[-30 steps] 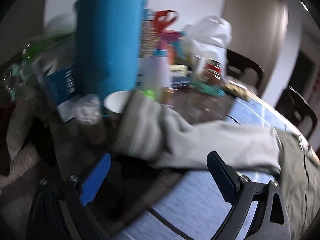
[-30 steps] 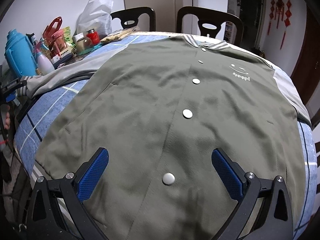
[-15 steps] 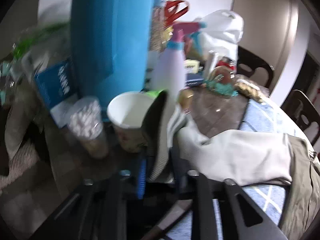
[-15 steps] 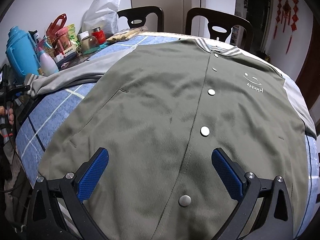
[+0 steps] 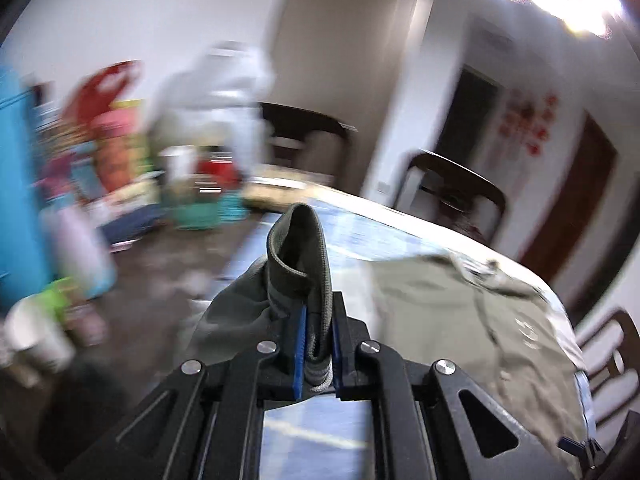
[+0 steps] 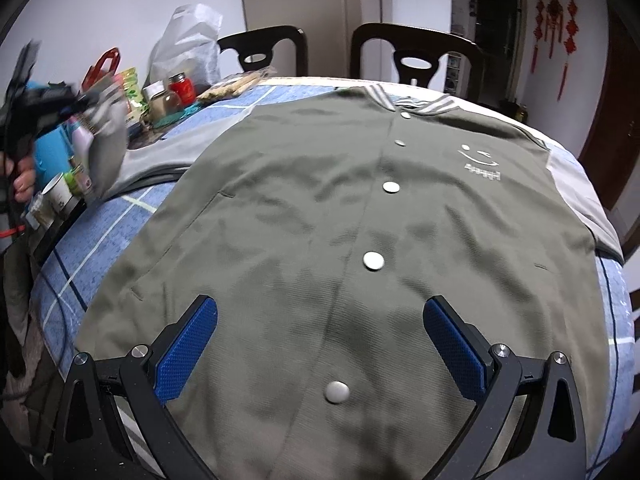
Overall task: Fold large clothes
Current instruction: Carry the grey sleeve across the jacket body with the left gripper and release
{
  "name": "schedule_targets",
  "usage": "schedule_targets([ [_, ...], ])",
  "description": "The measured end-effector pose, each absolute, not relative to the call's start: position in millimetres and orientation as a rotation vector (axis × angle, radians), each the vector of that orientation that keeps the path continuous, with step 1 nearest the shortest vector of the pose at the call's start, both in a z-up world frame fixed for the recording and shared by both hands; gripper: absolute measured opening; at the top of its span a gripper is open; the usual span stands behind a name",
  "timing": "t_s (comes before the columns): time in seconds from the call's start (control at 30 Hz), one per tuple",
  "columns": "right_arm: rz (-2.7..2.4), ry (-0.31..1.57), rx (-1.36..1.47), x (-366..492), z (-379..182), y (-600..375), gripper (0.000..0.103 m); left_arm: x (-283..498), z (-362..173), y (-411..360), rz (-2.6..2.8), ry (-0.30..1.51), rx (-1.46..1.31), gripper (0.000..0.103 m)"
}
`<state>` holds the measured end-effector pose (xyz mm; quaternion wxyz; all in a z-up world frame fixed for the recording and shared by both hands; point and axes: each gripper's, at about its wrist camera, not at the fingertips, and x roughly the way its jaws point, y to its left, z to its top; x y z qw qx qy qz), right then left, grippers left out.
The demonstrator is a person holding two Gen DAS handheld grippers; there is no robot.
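Left wrist view: the left gripper (image 5: 318,350) is clamped on the ribbed sleeve cuff (image 5: 302,256), lifted above the table's clutter. Rightward, the olive snap-button jacket (image 6: 360,240) lies flat, front up, on the blue checked tablecloth (image 6: 104,240). The right gripper (image 6: 324,350) hovers wide apart over its hem, holding nothing. Carry the cuff across the chest in a low arc, keeping the sleeve taut so it lands flat.

My jacket (image 6: 320,240) lies on the table (image 6: 120,232); jars (image 6: 172,92) behind its left sleeve (image 6: 160,156), two chairs (image 6: 416,56) behind its collar.
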<state>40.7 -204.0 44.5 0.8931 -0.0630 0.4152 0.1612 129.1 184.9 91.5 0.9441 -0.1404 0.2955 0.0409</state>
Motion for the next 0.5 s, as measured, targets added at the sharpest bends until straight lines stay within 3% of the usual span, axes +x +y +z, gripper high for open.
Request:
schedule_targets([
  [0.23,0.251,0.879,-0.095,37,43,-235,0.103,194,40,54,-0.168,0.805,-0.129,0.013],
  [0.37,0.220,0.900,-0.071,37,39,-248,0.103,203,6,18,-0.223,0.910,-0.065,0.026],
  [0.5,0.218,0.902,-0.065,41,39,-248,0.103,188,17,13,-0.224,0.868,-0.043,0.039],
])
